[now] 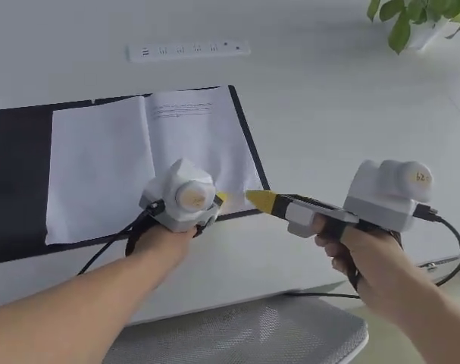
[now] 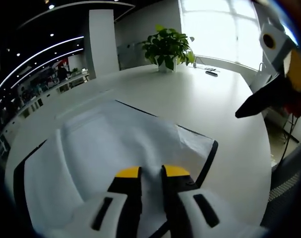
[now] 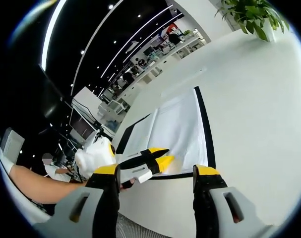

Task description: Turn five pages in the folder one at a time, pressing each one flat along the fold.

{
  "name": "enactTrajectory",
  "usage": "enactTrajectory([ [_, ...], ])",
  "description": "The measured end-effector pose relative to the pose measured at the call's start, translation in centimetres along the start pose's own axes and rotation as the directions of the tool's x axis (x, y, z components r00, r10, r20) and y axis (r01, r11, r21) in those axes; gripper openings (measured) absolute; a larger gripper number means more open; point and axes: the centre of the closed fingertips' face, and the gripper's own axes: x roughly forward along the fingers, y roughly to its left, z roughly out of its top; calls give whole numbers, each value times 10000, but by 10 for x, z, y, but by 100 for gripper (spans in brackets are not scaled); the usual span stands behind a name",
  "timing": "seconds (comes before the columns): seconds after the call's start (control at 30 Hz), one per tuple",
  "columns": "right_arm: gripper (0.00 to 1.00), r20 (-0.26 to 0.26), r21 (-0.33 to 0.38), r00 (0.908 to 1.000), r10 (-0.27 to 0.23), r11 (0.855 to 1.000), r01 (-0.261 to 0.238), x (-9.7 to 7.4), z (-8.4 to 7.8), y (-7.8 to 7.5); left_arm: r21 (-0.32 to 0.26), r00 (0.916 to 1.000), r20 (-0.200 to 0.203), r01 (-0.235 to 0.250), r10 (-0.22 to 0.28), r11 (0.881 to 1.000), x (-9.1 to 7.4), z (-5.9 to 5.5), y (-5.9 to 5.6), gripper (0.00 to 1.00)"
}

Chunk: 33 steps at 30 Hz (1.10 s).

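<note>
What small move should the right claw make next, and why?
Probably ease the right claw leftward to the white right-hand page's lower corner: its jaws stand open just beside the black folder, while the left claw sits over that page.

The black folder (image 1: 14, 144) has white pages (image 1: 101, 167) with a few faint grey lines of print, the table (image 1: 343, 98) is white, the plant (image 1: 411, 23) green, and the white left gripper (image 2: 151, 172) and right gripper (image 3: 156, 170) have black, yellow-tipped jaws.

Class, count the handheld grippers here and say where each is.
2. The left gripper is over the right-hand page of the folder, near its front edge; the right gripper hovers beside the folder's front right corner.
</note>
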Motion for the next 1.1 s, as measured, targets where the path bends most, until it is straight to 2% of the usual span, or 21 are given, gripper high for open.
enactTrajectory([
  [0.1, 58, -8, 38, 10000, 31, 10000, -31, 1, -1, 0, 428, 9999, -80, 100, -97, 9990, 1, 0, 2, 10],
  [0.2, 57, 13, 54, 10000, 9, 10000, -10, 5, -1, -2, 418, 9999, -59, 108, -106, 9991, 0, 0, 3, 8],
  [0.37, 53, 12, 179, 10000, -48, 9998, 48, 20, 0, -11, 208, 9999, -65, 95, -94, 9997, 1, 0, 5, 7],
  [0.53, 53, 99, 1053, 9995, -296, 9940, 284, 37, 1, -31, 57, 9999, -60, 131, -131, 9999, 1, -1, 6, 5],
  [0.67, 49, 88, 1809, 9995, -309, 9831, 288, 45, -2, -39, -39, 9999, -58, 102, -102, 9999, 1, 0, 6, 5],
  [0.77, 46, 19, 2067, 9996, -296, 9780, 285, 49, -4, -42, -50, 9999, -56, 93, -94, 9999, 1, 0, 6, 5],
  [0.87, 34, -126, 2172, 9994, -335, 9755, 354, 52, -8, -45, -93, 9999, -50, 101, -102, 9999, 1, 0, 6, 5],
  [1.1, 2, -28, 2354, 9975, -707, 9694, 693, 52, -8, -52, -218, 10000, -18, 81, -81, 9997, 1, 0, 6, 5],
])
